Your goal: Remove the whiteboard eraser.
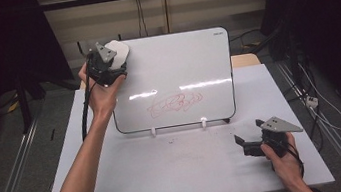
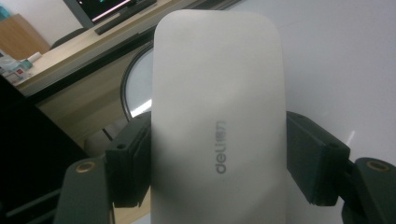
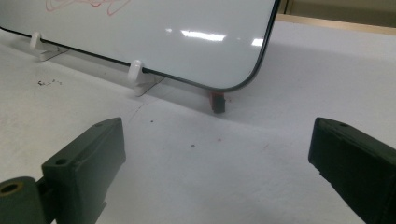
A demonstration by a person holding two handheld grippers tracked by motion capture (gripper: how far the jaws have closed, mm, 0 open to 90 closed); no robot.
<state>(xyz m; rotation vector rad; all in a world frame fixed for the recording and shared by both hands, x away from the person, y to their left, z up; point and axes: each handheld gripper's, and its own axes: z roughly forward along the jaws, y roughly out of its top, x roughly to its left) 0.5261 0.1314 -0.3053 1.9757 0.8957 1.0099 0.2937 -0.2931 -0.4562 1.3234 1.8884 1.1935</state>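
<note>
Eraser point(image 2: 217, 121): white, pinched between the left gripper point(image 1: 103, 65) jaws at the board's 10 o'clock corner, likely poised to wipe.
Whiteboard point(image 1: 174, 65): propped on 2 clips; red scribble point(image 1: 174, 104) near 6 o'clock.
Right gripper point(image 1: 256, 143): jaws spread, empty, parked at 4 o'clock.

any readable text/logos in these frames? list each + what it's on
"deli": grey logo on the white rounded eraser clamped in the left gripper, followed by marks too blurred to read.
Small grey mark, top right corner of the black-rimmed whiteboard: too small to read.
Red scribble on the board: no letters, just loops.
</note>
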